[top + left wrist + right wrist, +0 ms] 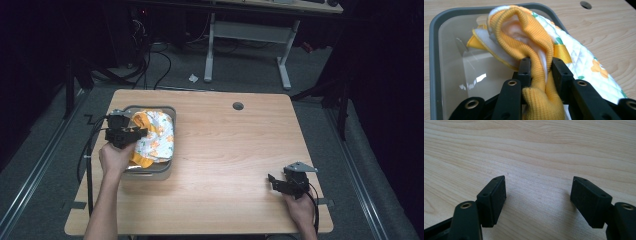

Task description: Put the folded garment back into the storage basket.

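Observation:
A small garment (156,136) of white quilted cloth with orange flowers and an orange ribbed cuff lies in a grey bin (150,172) at the table's left. My left gripper (134,132) hangs over the bin's left side, shut on the garment's orange ribbed cuff (534,50); the cuff bunches between the two black pads (525,70). The flowered cloth (584,62) drapes over the bin's right rim (499,8). My right gripper (272,181) rests low at the front right of the table, and its jaws (539,195) stand wide open over bare wood.
The wooden table (235,150) has a round cable hole (238,106) near its far edge. Beyond it are a white desk frame (247,35), cables and a scrap of paper (193,78) on the grey floor. The bin's glossy inside (469,75) is partly bare.

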